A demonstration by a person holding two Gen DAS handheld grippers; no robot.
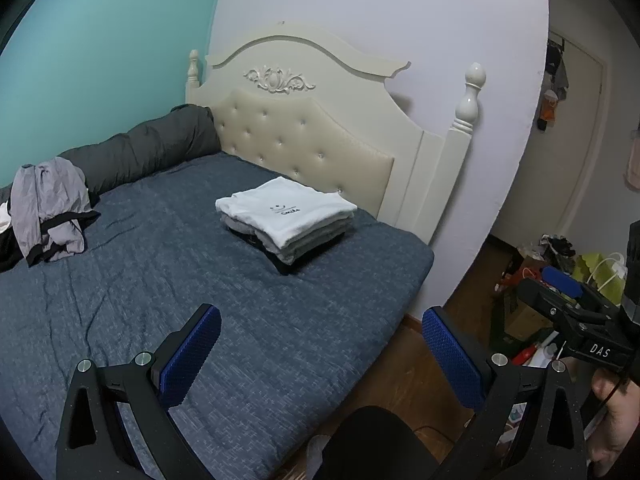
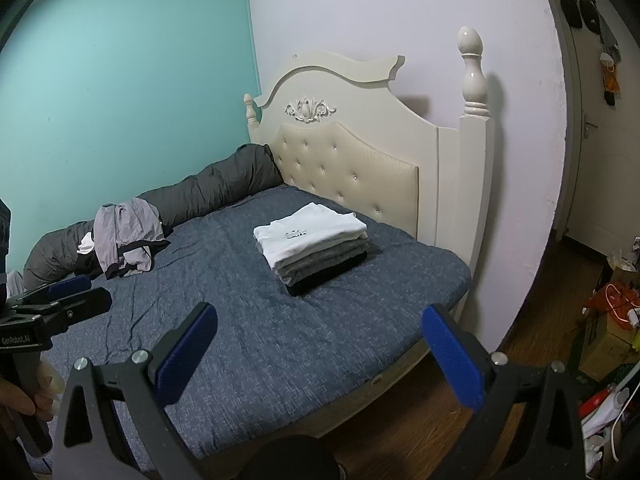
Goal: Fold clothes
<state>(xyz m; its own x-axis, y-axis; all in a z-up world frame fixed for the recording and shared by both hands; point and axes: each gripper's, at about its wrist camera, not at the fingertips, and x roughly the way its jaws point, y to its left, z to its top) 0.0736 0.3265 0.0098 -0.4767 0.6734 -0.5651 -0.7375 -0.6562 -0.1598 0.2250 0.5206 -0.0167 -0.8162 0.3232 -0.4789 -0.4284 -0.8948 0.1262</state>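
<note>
A neat stack of folded clothes [image 1: 286, 222] with a white shirt on top lies on the blue bedspread [image 1: 160, 280] near the headboard; it also shows in the right wrist view [image 2: 314, 246]. A crumpled lilac-grey garment [image 1: 50, 208] lies unfolded at the far left of the bed, also seen in the right wrist view [image 2: 128, 236]. My left gripper [image 1: 320, 344] is open and empty, held over the bed's near edge. My right gripper [image 2: 320, 342] is open and empty, beside the left one. Each gripper shows at the edge of the other's view.
A rolled grey duvet [image 1: 144, 148] runs along the teal wall. The cream headboard [image 1: 304, 128] stands behind the stack. Boxes, bags and clutter [image 1: 560, 292] sit on the wooden floor right of the bed. A door [image 2: 592, 128] is at the far right.
</note>
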